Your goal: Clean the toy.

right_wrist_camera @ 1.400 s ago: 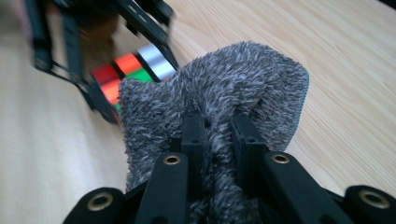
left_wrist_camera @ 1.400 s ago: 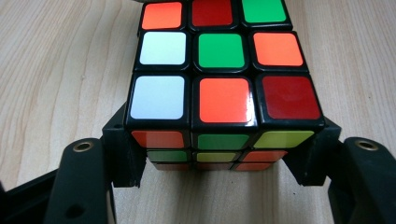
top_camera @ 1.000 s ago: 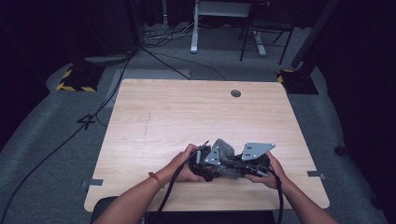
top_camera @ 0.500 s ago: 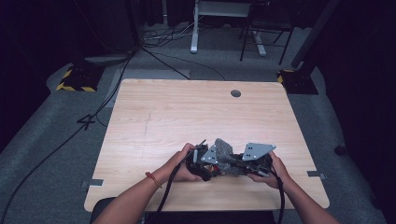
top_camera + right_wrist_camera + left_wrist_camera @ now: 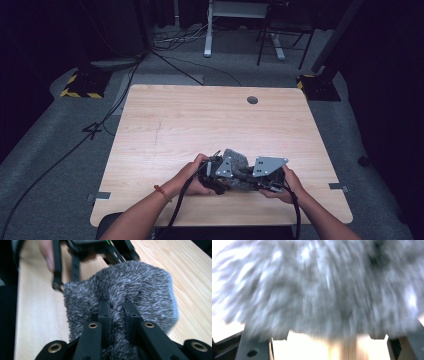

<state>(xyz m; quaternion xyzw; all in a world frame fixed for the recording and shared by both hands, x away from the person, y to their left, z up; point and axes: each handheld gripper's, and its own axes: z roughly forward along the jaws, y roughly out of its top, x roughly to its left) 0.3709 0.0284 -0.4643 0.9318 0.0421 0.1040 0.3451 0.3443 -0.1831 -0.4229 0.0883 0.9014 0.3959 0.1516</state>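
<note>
A grey fuzzy cloth (image 5: pixel 235 161) lies bunched on the wooden table (image 5: pixel 165 125) near its front edge, between the two grippers. From above, most of it is covered by the grippers' grey plates and black frames, so only a rounded hump shows behind them.

The right gripper (image 5: pixel 116 308) has its jaws pinched close together on a fold of the cloth, the pile bulging up on either side of them. Beyond the cloth, the left gripper (image 5: pixel 75 262) reaches in, blurred, with a fingertip of the left hand (image 5: pixel 46 255) beside it; its tips seem to meet the cloth's far edge.

In the left gripper view the cloth sits so close that it is a grey blur, hiding the jaw tips. Only the jaw bases show at the bottom corners, set well apart; whether they hold the cloth I cannot tell.
</note>
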